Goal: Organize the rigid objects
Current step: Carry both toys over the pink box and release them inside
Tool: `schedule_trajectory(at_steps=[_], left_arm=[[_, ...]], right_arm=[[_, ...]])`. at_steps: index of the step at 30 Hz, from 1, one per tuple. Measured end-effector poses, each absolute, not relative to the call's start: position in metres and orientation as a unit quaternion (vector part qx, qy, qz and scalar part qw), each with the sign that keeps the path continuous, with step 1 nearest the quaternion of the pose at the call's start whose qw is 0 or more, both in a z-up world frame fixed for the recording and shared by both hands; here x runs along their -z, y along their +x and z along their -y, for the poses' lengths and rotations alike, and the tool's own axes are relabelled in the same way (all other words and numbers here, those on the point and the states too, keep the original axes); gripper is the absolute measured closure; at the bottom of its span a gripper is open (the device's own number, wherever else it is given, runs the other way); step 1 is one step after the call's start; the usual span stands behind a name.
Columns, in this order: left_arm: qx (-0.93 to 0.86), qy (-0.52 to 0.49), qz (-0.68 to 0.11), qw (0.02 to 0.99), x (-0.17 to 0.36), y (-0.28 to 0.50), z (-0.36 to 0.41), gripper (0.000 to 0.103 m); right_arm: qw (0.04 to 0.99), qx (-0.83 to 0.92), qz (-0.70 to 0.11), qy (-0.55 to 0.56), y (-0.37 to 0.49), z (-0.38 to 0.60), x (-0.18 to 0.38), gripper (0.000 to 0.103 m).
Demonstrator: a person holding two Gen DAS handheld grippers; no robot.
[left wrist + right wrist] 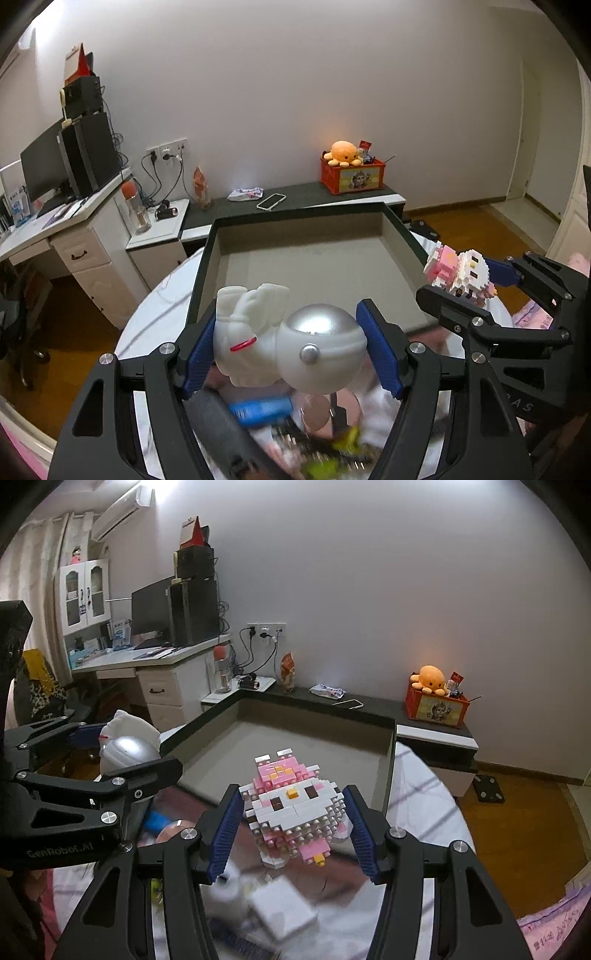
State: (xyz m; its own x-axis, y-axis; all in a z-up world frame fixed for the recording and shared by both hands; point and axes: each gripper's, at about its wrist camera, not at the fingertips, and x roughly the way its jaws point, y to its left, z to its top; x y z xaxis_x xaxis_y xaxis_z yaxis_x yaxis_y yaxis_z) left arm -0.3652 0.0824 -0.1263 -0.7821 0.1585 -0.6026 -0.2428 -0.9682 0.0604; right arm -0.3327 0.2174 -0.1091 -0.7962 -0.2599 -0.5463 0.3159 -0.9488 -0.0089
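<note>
the left gripper (291, 350) fills the near edge of its view, blue pads pinching a white astronaut figure (288, 339) across its silver helmet and body. at about two o'clock from it, the right gripper (291, 827) has its jaws closed on a pink-and-white brick-built figure (291, 805). both toys hang above a blurred clutter of small items (295, 424) on the white round table (159, 314); what those items are cannot be told. the empty dark-rimmed tray (207, 266) lies ahead at twelve o'clock, and both toys are probably bound for it. the helmet is round and smooth, so it could roll or slip out between the pads if jolted. the brick figure is held by its studded sides; too hard a squeeze or a knock on the tray rim could break pieces off. the grippers are near each other and could collide.
</note>
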Motion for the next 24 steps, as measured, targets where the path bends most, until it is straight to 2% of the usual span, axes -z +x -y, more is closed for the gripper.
schedule_trajectory(at_steps=[12,24], left_arm=[[-0.930,-0.351,-0.060,0.094,0.160,-0.437,-0.082,0.030],[-0.923,-0.372,-0.052,0.081,0.184,-0.456,-0.078,0.030]], right_arm=[[0.151,0.934,-0.047,0.320,-0.400,-0.206,0.139,0.046],[0.146,0.925,-0.050,0.347,-0.421,-0.202,0.161,0.046]])
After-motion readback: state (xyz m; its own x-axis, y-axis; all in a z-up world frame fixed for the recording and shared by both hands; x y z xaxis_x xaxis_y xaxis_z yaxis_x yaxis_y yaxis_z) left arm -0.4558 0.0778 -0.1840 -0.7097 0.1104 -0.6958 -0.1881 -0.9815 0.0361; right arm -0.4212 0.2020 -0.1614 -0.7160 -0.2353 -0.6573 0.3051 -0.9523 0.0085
